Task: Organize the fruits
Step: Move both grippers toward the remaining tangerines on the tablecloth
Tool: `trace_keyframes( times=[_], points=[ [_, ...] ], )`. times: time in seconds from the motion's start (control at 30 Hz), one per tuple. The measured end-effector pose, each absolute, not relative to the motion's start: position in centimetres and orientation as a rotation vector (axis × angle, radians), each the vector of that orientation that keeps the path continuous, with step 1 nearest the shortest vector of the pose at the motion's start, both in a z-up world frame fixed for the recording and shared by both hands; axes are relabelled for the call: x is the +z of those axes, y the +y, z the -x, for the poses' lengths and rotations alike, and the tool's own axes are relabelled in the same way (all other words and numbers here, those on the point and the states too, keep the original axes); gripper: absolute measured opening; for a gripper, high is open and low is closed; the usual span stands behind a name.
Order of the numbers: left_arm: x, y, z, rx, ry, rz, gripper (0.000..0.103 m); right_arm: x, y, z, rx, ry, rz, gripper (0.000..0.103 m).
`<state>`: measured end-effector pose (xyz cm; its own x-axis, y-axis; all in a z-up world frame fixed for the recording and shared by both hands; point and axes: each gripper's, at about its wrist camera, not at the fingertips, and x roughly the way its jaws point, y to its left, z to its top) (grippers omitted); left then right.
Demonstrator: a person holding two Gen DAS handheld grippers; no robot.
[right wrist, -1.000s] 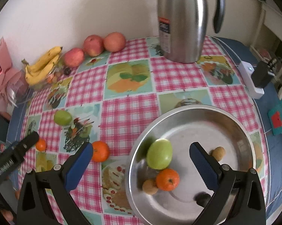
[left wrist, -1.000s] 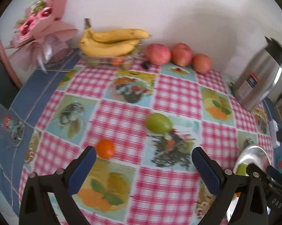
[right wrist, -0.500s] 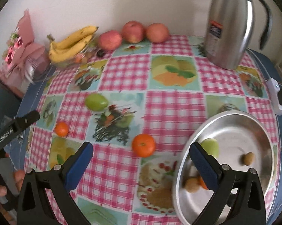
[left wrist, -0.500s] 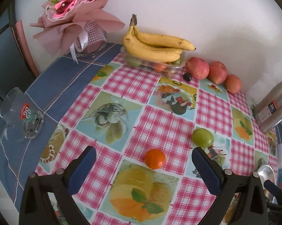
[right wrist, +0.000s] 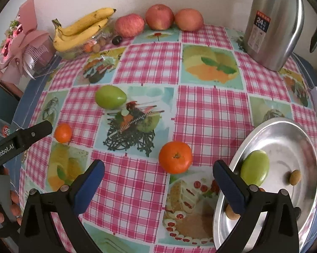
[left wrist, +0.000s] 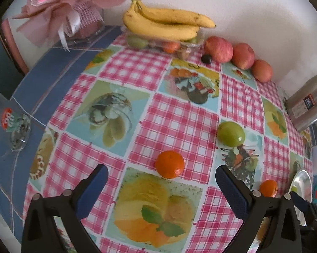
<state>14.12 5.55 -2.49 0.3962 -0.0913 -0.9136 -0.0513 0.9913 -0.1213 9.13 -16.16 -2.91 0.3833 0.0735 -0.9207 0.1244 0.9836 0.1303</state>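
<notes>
Your left gripper (left wrist: 161, 186) hangs over the counter (right wrist: 150, 63) with its jaws spread wide and nothing between them. A small orange (left wrist: 169, 164) sits on the checked cloth just ahead of the gap, closer to the right finger's side than dead centre. Beyond it and to the right lies a green fruit (left wrist: 231, 133), apart from the orange.

Your right gripper (right wrist: 158, 177) is likewise wide open and empty. A larger orange (right wrist: 175, 157) rests on the cloth just ahead of its jaws, near the rim of the metal plate (right wrist: 285, 130). The plate lies at the right, partly behind the right finger, and holds a second green fruit (right wrist: 255, 167) against its left wall, plus two small brown fruits: one (right wrist: 295, 177) out on the plate floor, one (right wrist: 231, 213) partly hidden by the finger.

In the right wrist view your left gripper shows at the left edge, its tip close to the small orange, with fingers (right wrist: 13, 198) of your hand wrapped on the handle below.

At the back by the wall you have bananas (right wrist: 82, 28) on a clear container, three apples (right wrist: 159, 16) in a row, a dark plum (right wrist: 117, 40) and a steel jug (right wrist: 273, 21).
</notes>
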Motion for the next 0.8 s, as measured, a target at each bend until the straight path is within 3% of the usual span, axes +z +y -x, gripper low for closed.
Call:
trace_keyframes(
  times=[0.27, 0.37, 0.5, 0.57, 0.8],
  points=[
    [-3.4, 4.8, -14.6, -0.007, 1.176, 0.109, 0.102, -3.9, -15.9, -9.4, -0.033, 1.192, -0.166, 0.097],
    [-4.1, 4.8, -14.9, -0.003, 1.190, 0.102, 0.092, -4.1, -15.8, -9.5, -0.037, 1.194, -0.156, 0.088],
    [-4.9, 4.9, -15.2, -0.014, 1.212, 0.127, 0.083, -4.7, -16.1, -9.6, -0.040, 1.202, -0.165, 0.085],
    [-5.2, 4.9, -15.4, -0.017, 1.218, 0.137, 0.083, -4.9, -16.1, -9.6, -0.042, 1.205, -0.164, 0.077],
    [-5.9, 4.4, -15.9, -0.019, 1.233, 0.137, 0.083, -5.8, -16.3, -9.8, -0.051, 1.225, -0.168, 0.077]
  ],
)
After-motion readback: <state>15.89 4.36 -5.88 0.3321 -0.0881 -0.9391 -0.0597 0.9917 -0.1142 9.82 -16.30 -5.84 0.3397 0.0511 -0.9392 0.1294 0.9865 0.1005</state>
